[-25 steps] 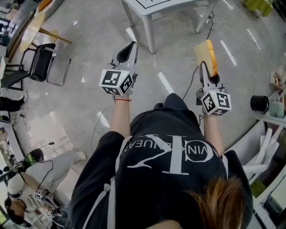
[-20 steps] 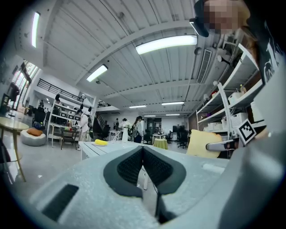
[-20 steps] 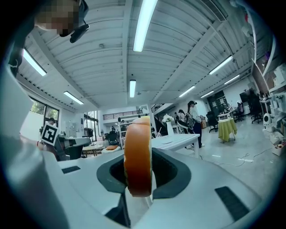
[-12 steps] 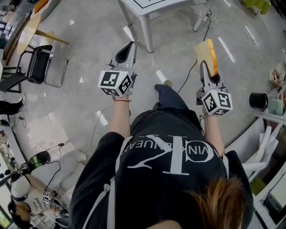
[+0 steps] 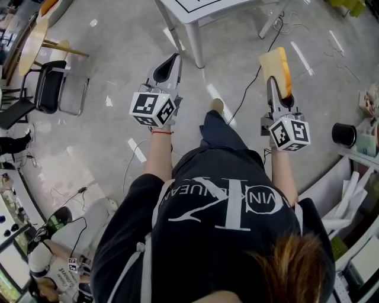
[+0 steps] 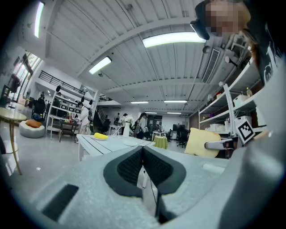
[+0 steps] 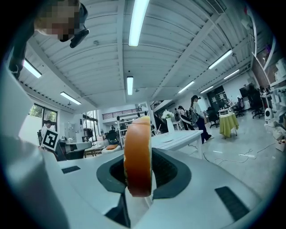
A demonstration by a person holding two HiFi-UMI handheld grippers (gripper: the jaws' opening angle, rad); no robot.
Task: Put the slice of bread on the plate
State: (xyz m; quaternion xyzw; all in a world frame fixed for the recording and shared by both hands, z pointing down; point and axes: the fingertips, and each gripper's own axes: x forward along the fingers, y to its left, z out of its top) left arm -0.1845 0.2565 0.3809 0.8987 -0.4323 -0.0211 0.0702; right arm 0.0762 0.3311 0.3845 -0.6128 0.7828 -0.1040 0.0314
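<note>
The left gripper [image 5: 170, 62] sits just short of the table [image 5: 192, 15], jaws pressed together with nothing in them, so it's basically along for the ride. Right of it, also short of the table, the right gripper [image 5: 274, 83] is clamped on the bread [image 5: 276, 66], which stands on edge between the pads, up in the air.

The step in hand looks like the carry over to the table. To do it well, the person should probably keep that grip steady (bread's soft, squeeze harder and it'll dent) and hold the gripper level. The slice should only get tipped flat once it's over the plate [image 6: 131, 143], which seems to be the pale disc on the table top near a yellow thing [image 6: 100, 136].

Room-wise, there's a black chair [image 5: 50, 89] left of the table. The floor [image 5: 106, 148] in front of the table is grey and shiny, with a cable [image 5: 246, 94] trailing across it. Far right of the table is a black tub [image 5: 343, 135] by cluttered shelves. Other people are busy beyond the table.
</note>
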